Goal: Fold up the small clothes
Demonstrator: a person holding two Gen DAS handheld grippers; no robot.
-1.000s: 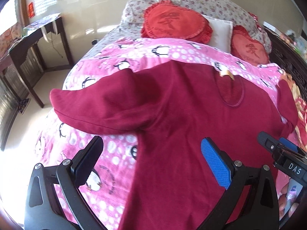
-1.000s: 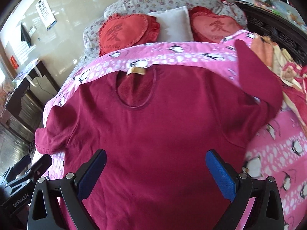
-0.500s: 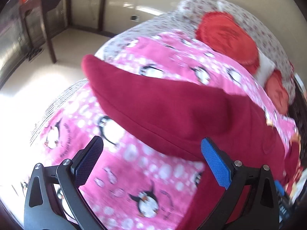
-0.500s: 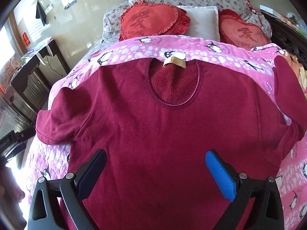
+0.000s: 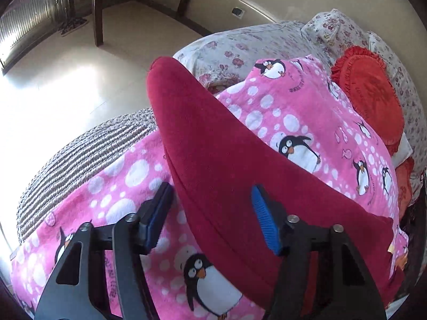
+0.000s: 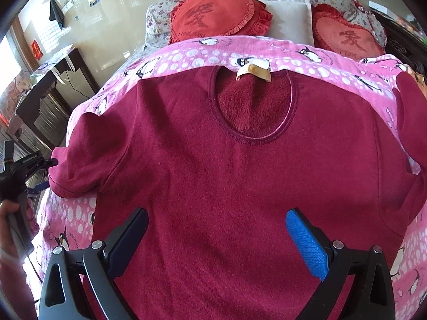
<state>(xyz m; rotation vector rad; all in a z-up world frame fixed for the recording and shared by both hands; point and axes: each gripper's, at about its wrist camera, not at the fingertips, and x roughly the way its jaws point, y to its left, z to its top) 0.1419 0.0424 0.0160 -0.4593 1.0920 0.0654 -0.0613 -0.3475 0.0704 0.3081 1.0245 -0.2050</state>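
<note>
Dark red sweater lies spread flat, front up, on the pink penguin blanket that covers the bed. Neckline toward the pillows, with a tan label showing at the back of the collar. Fleecy inner side is visible through the neck opening.

Left claw: released, jaws spread. It sits low over the left sleeve, with the blue pads either side of the sleeve's lower edge. The left pad is over the blanket and the right pad over red fabric. Whether either pad touches the cloth cannot be told. The sleeve runs away from the claw, and its cuff end reaches the blanket's edge near the floral sheet.

Right claw: released, jaws wide, holding nothing. It hovers above the lower middle of the sweater body, with both pads over red fabric.

In the right wrist view the left claw shows at the frame's left edge, just beside the sleeve cuff.

Right sleeve angles up along the right side of the bed.

At the headboard end: two red heart cushions with a white pillow between them. A dark side bench stands by the wall on the left.
</note>
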